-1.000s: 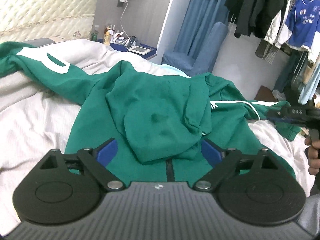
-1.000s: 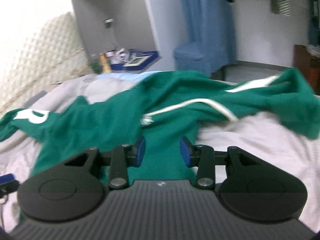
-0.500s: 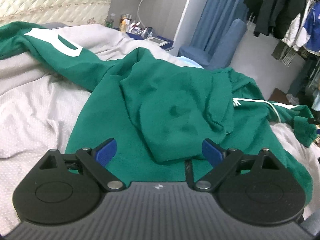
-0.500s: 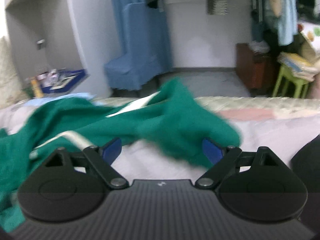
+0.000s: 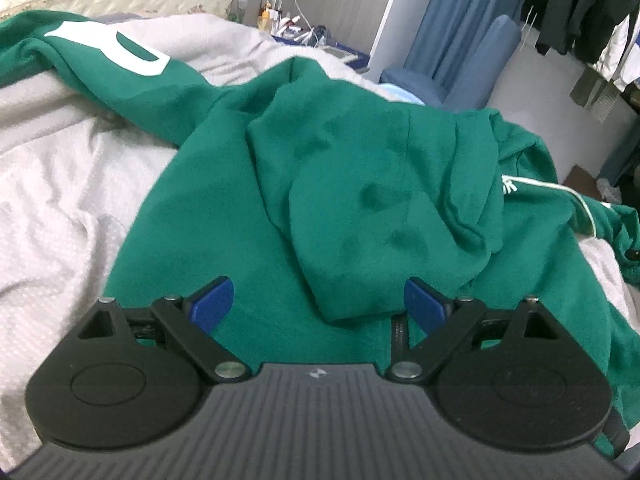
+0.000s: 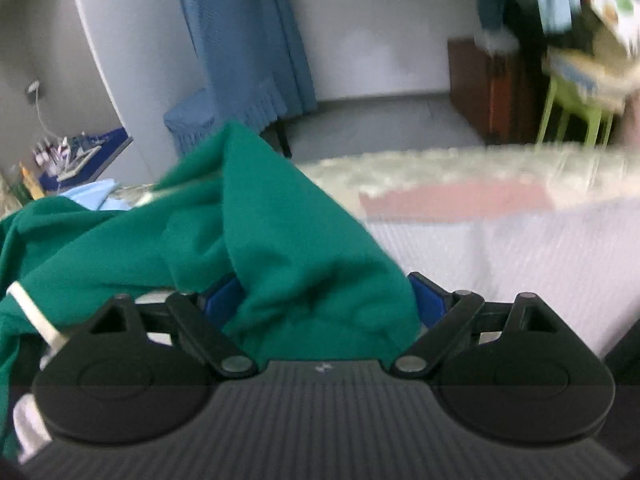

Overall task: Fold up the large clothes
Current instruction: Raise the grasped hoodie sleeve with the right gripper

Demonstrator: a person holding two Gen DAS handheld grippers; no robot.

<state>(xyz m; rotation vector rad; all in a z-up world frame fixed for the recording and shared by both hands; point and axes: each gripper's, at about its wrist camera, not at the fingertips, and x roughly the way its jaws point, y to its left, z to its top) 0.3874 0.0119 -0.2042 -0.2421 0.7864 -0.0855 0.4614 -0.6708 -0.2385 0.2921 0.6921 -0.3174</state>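
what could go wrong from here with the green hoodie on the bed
1. The right hand-held gripper is wide open with a bunched fold of the green hoodie between its pads; closing now may pinch several layers, not one edge.
2. The white drawcord lies loose and could snag or get folded in.
3. The hood sits crumpled on the body; folding over it would leave a lump.
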